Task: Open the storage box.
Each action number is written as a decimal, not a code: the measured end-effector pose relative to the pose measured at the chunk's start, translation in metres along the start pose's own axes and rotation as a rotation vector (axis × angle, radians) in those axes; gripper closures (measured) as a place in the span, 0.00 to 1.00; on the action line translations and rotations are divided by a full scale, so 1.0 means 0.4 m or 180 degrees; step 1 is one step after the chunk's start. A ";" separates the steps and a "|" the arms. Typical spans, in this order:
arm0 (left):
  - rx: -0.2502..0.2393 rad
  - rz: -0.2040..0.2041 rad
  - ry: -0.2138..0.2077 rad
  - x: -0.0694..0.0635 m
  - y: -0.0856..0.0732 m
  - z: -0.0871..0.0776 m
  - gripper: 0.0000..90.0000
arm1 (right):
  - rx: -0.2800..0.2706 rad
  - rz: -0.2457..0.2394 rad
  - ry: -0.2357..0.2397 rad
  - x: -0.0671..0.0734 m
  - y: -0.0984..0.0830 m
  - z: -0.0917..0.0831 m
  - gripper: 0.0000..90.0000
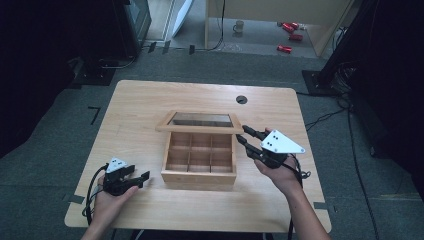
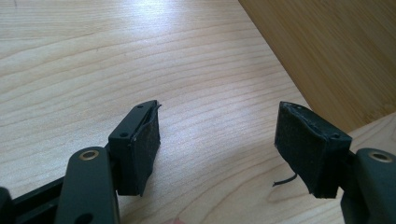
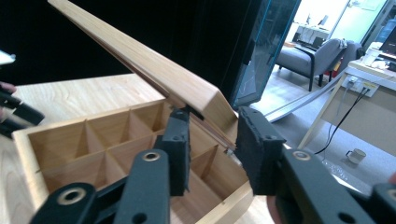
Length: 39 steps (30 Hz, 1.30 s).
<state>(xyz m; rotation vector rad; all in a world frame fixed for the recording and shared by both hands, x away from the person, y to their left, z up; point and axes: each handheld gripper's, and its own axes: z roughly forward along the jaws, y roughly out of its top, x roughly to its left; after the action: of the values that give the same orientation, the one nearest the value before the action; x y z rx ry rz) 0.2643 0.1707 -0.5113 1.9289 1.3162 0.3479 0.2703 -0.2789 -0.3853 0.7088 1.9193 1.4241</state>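
Two grippers seen: right gripper w/ jaws parted astride lid corner of box at table centre; left gripper open, idle, box to its right.

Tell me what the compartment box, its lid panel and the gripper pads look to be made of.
Compartment box: light wood with visible grain, probably a smooth satin finish. Lid: a wooden frame around a dark, reflective panel, likely glass or clear plastic. Left gripper pads: matte black, rough and frayed at the edges, possibly foam or rubber.
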 end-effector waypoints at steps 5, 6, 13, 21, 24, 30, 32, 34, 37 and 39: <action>-0.0008 0.0002 -0.0012 0.000 -0.002 0.004 0.33 | -0.0069 0.0031 0.0044 -0.034 0.024 0.017 0.75; -0.0008 0.0002 -0.0012 0.000 -0.002 0.004 0.33 | -0.0069 0.0031 0.0044 -0.034 0.024 0.017 0.75; -0.0085 0.0120 -0.0004 -0.003 -0.006 0.012 0.30 | -0.0126 0.0015 0.0070 -0.080 0.061 0.045 0.76; -0.0096 0.0146 -0.0008 -0.004 -0.007 0.014 0.30 | -0.0224 0.0130 0.0121 -0.135 0.087 0.084 0.76; -0.0095 0.0143 -0.0016 -0.004 -0.007 0.014 0.30 | -0.0256 0.0200 0.0146 -0.154 0.094 0.099 0.76; -0.0084 0.0161 -0.0007 -0.005 -0.006 0.015 0.29 | -0.0266 0.0289 0.0147 -0.191 0.112 0.129 0.76; -0.0084 0.0160 -0.0007 -0.005 -0.006 0.016 0.28 | -0.0285 0.0343 0.0168 -0.201 0.114 0.138 0.75; -0.0083 0.0159 -0.0008 -0.005 -0.006 0.016 0.28 | -0.0303 0.0375 0.0184 -0.209 0.115 0.145 0.75; -0.0083 0.0146 -0.0015 -0.005 -0.006 0.016 0.28 | -0.0335 0.0409 0.0289 -0.229 0.119 0.168 0.73; -0.0086 0.0139 -0.0020 -0.005 -0.006 0.016 0.28 | -0.0341 0.0451 0.0322 -0.242 0.122 0.179 0.74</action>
<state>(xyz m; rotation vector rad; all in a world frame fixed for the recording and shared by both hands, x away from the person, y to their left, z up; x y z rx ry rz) 0.2655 0.1666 -0.5169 1.9370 1.2606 0.3794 0.3898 -0.2929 -0.3368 0.7469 1.8835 1.6660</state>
